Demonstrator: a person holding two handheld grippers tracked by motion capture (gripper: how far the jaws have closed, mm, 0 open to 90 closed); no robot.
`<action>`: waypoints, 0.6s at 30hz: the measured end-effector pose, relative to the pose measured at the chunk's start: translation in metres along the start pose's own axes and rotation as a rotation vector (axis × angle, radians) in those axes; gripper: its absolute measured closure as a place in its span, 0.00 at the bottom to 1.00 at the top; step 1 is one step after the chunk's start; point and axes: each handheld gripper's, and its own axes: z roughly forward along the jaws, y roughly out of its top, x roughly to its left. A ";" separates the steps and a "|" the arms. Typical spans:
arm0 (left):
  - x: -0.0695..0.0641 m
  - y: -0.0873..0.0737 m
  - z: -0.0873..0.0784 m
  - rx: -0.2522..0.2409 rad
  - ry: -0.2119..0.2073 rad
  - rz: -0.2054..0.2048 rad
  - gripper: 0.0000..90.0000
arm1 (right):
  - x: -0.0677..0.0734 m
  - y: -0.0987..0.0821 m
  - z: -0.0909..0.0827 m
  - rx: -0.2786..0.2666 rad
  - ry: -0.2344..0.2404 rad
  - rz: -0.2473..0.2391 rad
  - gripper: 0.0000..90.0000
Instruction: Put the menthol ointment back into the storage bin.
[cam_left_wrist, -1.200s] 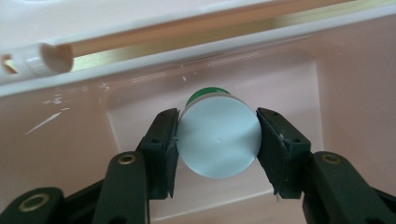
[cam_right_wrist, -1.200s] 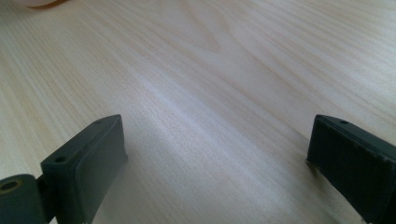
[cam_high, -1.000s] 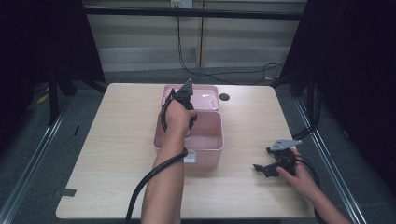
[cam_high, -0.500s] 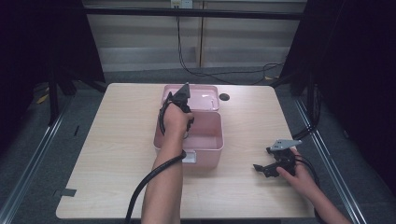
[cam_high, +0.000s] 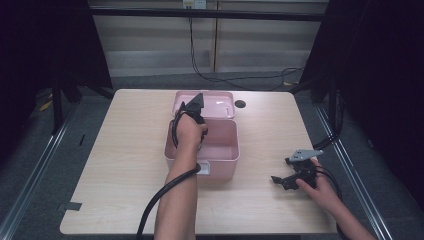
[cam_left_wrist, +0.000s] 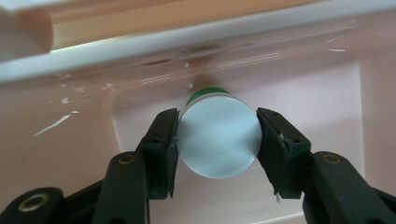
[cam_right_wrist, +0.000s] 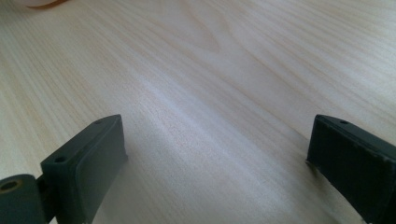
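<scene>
Black screw-studded tongs (cam_left_wrist: 217, 140), trailing cable

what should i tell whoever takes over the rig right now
Left tongs: shut on a white-ended cylinder with a green band, held inside the open pink box.
Right tongs: open, nothing between them, low over the wooden table, right of the box.
Done: cylinder gripped and over the box's inside.
Left: probably set it down and release; whether it touches the box floor can't be told. The lid is still open.
</scene>
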 end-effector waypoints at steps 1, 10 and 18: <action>-0.001 0.000 0.000 0.000 -0.002 -0.005 0.56 | 0.000 0.000 0.000 0.000 0.000 0.000 0.04; 0.002 -0.003 0.004 -0.015 0.000 0.001 0.56 | 0.000 0.000 0.000 0.000 0.000 0.000 0.04; 0.003 -0.004 0.008 -0.030 0.006 0.004 0.56 | 0.000 0.000 0.000 0.000 0.000 0.000 0.04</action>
